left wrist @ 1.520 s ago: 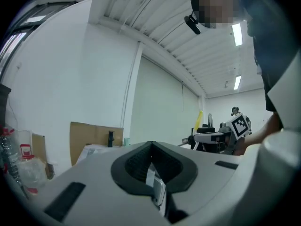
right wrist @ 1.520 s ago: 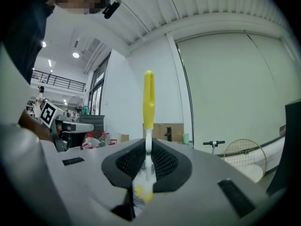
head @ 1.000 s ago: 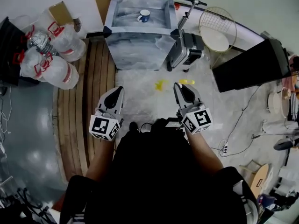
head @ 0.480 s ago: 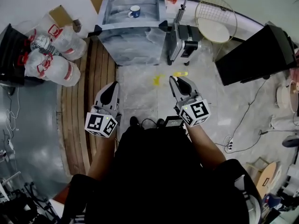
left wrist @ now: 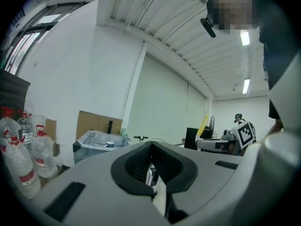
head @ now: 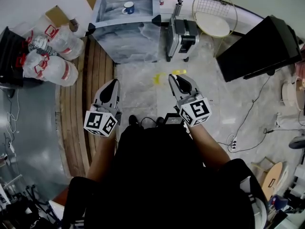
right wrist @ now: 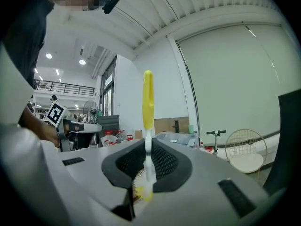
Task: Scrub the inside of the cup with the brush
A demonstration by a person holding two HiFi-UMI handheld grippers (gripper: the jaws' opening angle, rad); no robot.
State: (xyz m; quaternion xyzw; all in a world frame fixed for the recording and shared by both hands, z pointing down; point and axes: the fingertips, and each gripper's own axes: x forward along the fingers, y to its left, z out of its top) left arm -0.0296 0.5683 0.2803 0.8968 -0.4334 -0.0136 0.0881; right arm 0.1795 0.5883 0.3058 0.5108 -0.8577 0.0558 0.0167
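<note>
**Head view.** At top of frame, left of centre: cup (head: 127,7), upright on grey table (head: 125,39), well apart from both grippers. At mid-frame left, left gripper (head: 114,82); at mid-frame right, right gripper (head: 172,77); both pointing up-frame toward the table. Cup almost straight up-frame from left jaws, but up and leftward from right jaws. Left judged the nearer hand. Open pale floor in between, edged by wooden planks (head: 95,80) on the left and scooter (head: 180,32) on the right.

**Left gripper view.** Jaws closed together, nothing between them. Cup small at centre-left, far beyond the jaw tips, on the table top.

**Right gripper view.** Jaws clamped on brush (right wrist: 148,98). Yellow handle rising toward top of frame, bristles low behind the pads. Long axis upright in frame. Probably needs tipping, bristle end toward cup's mouth, once close.
</note>
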